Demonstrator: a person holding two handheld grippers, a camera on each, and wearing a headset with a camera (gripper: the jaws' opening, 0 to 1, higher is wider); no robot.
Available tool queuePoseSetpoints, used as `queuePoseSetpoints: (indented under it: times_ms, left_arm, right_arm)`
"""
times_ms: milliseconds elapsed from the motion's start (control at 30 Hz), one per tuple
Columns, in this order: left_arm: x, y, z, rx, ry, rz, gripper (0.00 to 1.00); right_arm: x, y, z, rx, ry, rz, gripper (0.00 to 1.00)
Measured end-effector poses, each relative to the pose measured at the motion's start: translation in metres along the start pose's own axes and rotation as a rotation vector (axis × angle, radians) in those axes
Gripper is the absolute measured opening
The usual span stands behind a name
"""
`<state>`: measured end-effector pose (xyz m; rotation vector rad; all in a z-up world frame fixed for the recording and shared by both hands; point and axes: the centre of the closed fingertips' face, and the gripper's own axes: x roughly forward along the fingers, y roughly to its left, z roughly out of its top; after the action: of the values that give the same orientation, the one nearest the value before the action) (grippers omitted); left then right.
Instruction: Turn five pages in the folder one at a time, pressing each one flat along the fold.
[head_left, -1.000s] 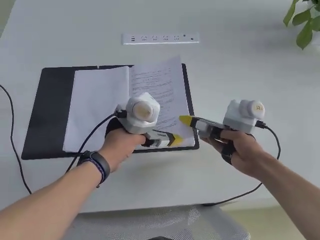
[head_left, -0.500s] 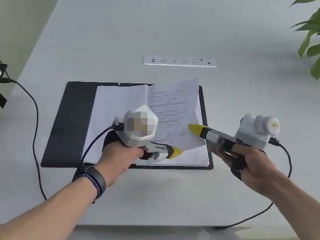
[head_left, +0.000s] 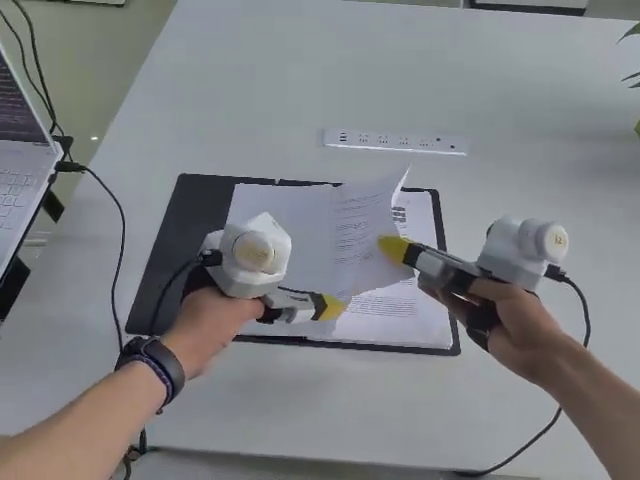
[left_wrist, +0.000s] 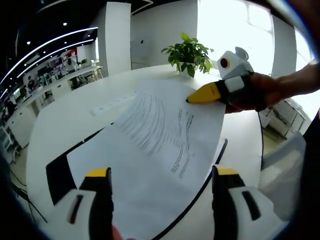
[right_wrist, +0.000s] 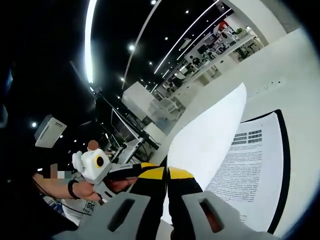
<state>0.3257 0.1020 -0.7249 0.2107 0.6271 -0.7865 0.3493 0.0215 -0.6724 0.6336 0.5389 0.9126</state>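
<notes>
The right hand-held gripper (head_left: 392, 246) pinches the lifted page (head_left: 355, 232). The left hand-held gripper (head_left: 325, 306), spread, lies nearer the middle of the folder (head_left: 172, 270).

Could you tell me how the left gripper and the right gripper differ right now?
The left gripper has its jaws wide apart and holds nothing; the right gripper has its jaws shut on the edge of the lifted page. The left gripper is at the near edge of the folder, while the right gripper is at its right side. Both have yellow jaw tips.

L gripper (head_left: 328, 306) jaws apart, R gripper (head_left: 392, 246) pinched
</notes>
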Motion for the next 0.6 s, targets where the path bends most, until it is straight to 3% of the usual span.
queuePoseSetpoints:
  times_ms: [333,600]
  left_arm:
    - [-0.039,0.031,-0.012,-0.04,-0.028,0.073,0.82]
    - [-0.063,0.05,-0.026,-0.088,-0.045,0.121,0.82]
  right_arm:
    - [0.036,0.035,-0.007,-0.025,0.038,0.053,0.0]
    - [0.063,0.05,-0.017,-0.042,0.087,0.084,0.0]
